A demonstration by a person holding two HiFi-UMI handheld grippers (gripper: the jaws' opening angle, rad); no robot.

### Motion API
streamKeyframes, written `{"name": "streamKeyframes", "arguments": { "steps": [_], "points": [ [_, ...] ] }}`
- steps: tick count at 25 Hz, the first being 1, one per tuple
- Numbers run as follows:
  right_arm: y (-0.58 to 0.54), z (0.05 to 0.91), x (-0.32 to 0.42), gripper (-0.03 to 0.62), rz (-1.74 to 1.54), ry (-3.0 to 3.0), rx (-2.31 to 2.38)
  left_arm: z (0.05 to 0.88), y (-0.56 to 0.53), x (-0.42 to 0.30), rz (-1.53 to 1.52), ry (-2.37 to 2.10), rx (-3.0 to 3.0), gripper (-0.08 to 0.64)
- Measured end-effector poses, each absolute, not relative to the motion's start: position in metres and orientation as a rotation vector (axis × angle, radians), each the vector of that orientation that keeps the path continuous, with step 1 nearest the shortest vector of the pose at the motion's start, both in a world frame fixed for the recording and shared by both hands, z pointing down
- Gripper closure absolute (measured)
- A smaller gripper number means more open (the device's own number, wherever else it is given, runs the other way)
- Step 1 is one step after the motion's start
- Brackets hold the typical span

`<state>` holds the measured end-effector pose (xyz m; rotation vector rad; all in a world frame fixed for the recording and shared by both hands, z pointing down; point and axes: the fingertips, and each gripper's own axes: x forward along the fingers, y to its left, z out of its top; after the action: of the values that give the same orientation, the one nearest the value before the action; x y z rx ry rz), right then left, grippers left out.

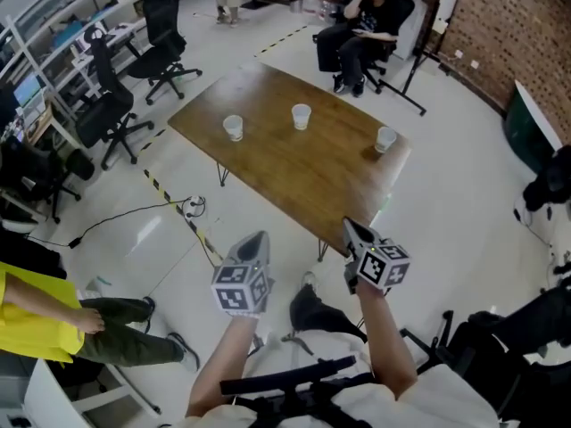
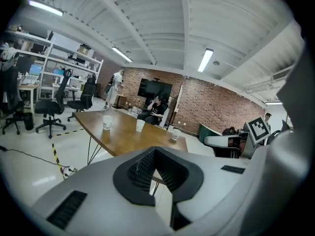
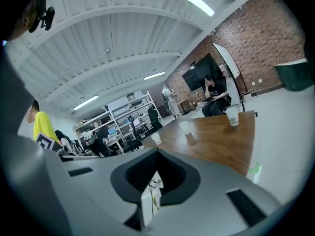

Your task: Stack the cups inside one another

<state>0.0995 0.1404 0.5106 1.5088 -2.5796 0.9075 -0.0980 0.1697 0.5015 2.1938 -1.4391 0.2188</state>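
Note:
Three white paper cups stand apart on the brown wooden table [image 1: 294, 172]: a left cup [image 1: 233, 127], a middle cup [image 1: 301, 116] and a right cup [image 1: 385, 139] near the right edge. Both grippers hang over the floor, short of the table's near corner and well away from the cups. My left gripper [image 1: 257, 242] is shut and empty. My right gripper [image 1: 352, 230] is shut too, with nothing in it. In the left gripper view the cups [image 2: 107, 122] [image 2: 140, 125] [image 2: 175, 134] lie far beyond the jaws [image 2: 155, 151]. The right gripper view shows them [image 3: 232, 116] [image 3: 184, 127] [image 3: 156, 138] ahead of the jaws [image 3: 157, 152].
A person in black sits on a chair [image 1: 361, 25] beyond the table. Office chairs [image 1: 161, 38] and desks line the left side. A person in yellow [image 1: 36, 315] is at the lower left. A cable [image 1: 134, 212] and striped tape [image 1: 178, 208] lie on the floor left of the table.

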Motion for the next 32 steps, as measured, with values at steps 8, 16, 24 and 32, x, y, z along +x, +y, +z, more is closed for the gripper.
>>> {"name": "streamKeyframes", "arguments": {
  "steps": [8, 16, 24, 32],
  "points": [
    [0.046, 0.514, 0.094, 0.592, 0.898, -2.600, 1.428, 0.502, 0.082, -0.093, 0.216, -1.485, 2.167, 0.560],
    [-0.011, 0.530, 0.115, 0.592, 0.927, -2.579, 1.402, 0.512, 0.027, -0.068, 0.259, -1.483, 2.145, 0.560],
    [-0.033, 0.556, 0.143, 0.591, 0.959, -2.533, 1.432, 0.529, -0.001, -0.030, 0.341, -1.403, 2.170, 0.560],
    [-0.058, 0.565, 0.178, 0.569, 0.935, -2.420, 1.590, 0.545, -0.035, 0.007, 0.368, -1.247, 2.244, 0.560]
  ]
}}
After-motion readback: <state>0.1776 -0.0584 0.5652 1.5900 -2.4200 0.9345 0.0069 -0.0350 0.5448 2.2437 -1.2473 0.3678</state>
